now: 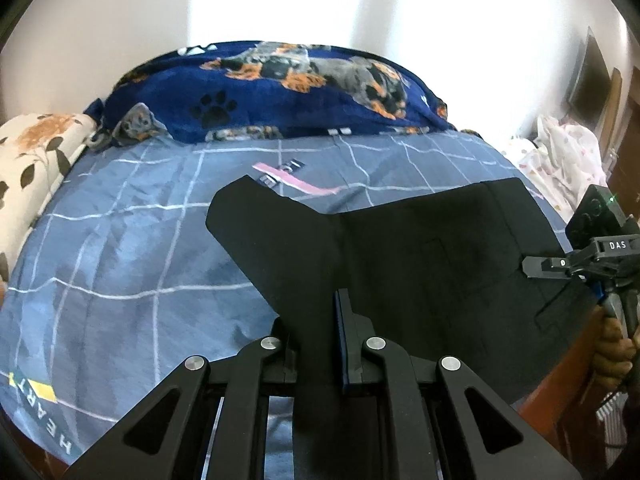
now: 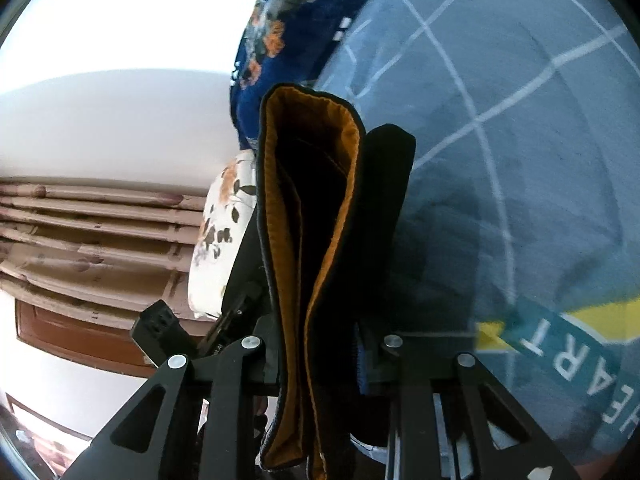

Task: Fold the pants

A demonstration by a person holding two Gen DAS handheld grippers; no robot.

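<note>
Two wrist views of one moment. In the left wrist view we see the black pants [image 1: 420, 264] held up above a bed [image 1: 120, 240] with a blue-grey checked cover, the cloth stretched between the two claws; one corner of the fabric stands up at the left of the garment. The left claw [image 1: 316, 340] is clenched on the near edge of the pants, its blue-padded finger pressed against the cloth. The right claw [image 1: 532, 268] enters from the right edge of this view, a hand [image 1: 612, 348] around its handle, its tip against the far side of the garment. In the right wrist view we look along the right claw [image 2: 320, 344] — it grips a bunched waistband with an orange lining, the black layers standing upright between its fingers. Behind the pants lie a dark blue blanket [image 1: 280, 92] printed with dogs and paw marks and a floral pillow [image 1: 36, 152] at the head of the bed.
</note>
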